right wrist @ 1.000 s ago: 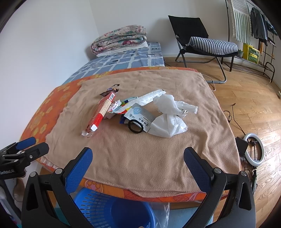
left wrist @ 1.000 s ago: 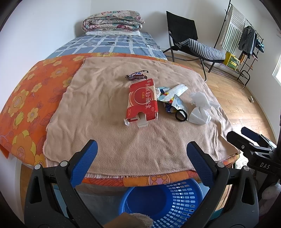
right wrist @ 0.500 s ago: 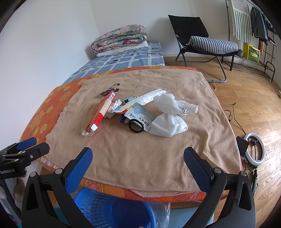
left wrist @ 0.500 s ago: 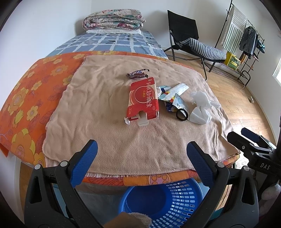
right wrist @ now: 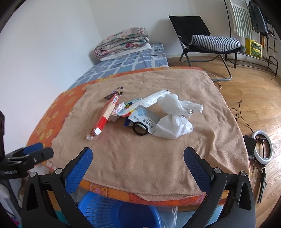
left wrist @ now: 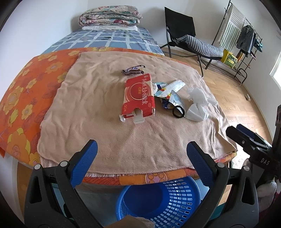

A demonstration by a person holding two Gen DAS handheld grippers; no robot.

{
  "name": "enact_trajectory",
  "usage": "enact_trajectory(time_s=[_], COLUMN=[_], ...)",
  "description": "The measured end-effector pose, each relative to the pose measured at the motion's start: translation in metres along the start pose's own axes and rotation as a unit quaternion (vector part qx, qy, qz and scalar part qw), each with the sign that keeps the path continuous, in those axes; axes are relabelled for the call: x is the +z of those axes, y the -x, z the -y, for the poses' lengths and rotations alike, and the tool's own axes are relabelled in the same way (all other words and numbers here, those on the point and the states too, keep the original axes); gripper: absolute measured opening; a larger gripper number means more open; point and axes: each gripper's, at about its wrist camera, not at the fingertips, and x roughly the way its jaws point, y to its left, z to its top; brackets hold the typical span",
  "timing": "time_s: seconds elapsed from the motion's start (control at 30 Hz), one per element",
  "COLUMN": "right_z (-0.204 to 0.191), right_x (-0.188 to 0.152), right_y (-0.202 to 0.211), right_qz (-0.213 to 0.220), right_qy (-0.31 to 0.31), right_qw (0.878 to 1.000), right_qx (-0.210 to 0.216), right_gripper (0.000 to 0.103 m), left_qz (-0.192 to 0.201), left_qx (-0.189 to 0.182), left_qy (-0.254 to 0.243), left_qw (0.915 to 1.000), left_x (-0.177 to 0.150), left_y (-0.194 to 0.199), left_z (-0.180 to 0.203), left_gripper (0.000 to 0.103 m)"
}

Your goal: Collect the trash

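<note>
Trash lies mid-blanket on the tan blanket (left wrist: 98, 112): a flattened red carton (left wrist: 138, 95) (right wrist: 105, 114), a dark candy wrapper (left wrist: 133, 70) (right wrist: 114, 93), colourful wrappers (left wrist: 165, 89) (right wrist: 138, 105), a black ring (left wrist: 178, 111) (right wrist: 140, 128) and a crumpled white plastic bag (left wrist: 196, 105) (right wrist: 173, 117). A blue basket (left wrist: 158, 200) (right wrist: 112, 212) stands below the near blanket edge. My left gripper (left wrist: 141, 154) hovers open over the near edge, holding nothing. My right gripper (right wrist: 137, 162) is also open, empty, in front of the bag.
An orange flowered cover (left wrist: 22, 98) lies under the blanket, with a blue checked mattress (left wrist: 108, 40) and folded quilts (left wrist: 108, 16) behind. A black folding chair (right wrist: 207, 38), a clothes rack (left wrist: 245, 35) and a ring light (right wrist: 263, 149) stand on the wooden floor to the right.
Both views have shifted only slightly; the trash sits a little lower in the left wrist view. Nothing was picked up and both grippers stay open.
</note>
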Motion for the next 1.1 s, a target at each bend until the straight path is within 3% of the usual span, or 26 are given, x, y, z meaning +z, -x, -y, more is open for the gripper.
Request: enact_trajectory(time_s=[0.33, 0.53, 0.77, 1.0, 1.1], right_z=[0.017, 0.035, 0.045, 0.056, 0.063], right_x=[0.013, 0.024, 0.042, 0.059, 0.064], right_y=[-0.013, -0.017, -0.033, -0.053, -0.059], right_qz=[-0.020, -0.025, -0.027, -0.039, -0.043], right_qy=[-0.006, -0.035, -0.038, -0.036, -0.039], right_qw=[1.000, 0.999, 0.999, 0.998, 0.998], right_qx=[-0.015, -0.018, -0.025, -0.034, -0.039], right_gripper=[0.103, 0.103, 0.103, 0.103, 0.103], left_qz=[0.001, -0.018, -0.064, -0.077, -0.106], left_qx=[-0.001, 0.000, -0.057, -0.072, -0.086], left_qy=[0.002, 0.003, 0.064, 0.093, 0.109], left_qw=[1.0000, 0.9998, 0.9943, 0.9900, 0.9846], left_x=[0.017, 0.032, 0.069, 0.100, 0.107], left_y=[-0.003, -0.011, -0.046, -0.083, -0.108], left_z=[0.006, 0.007, -0.018, -0.031, -0.037], left_gripper=[0.103, 0.103, 0.103, 0.103, 0.103])
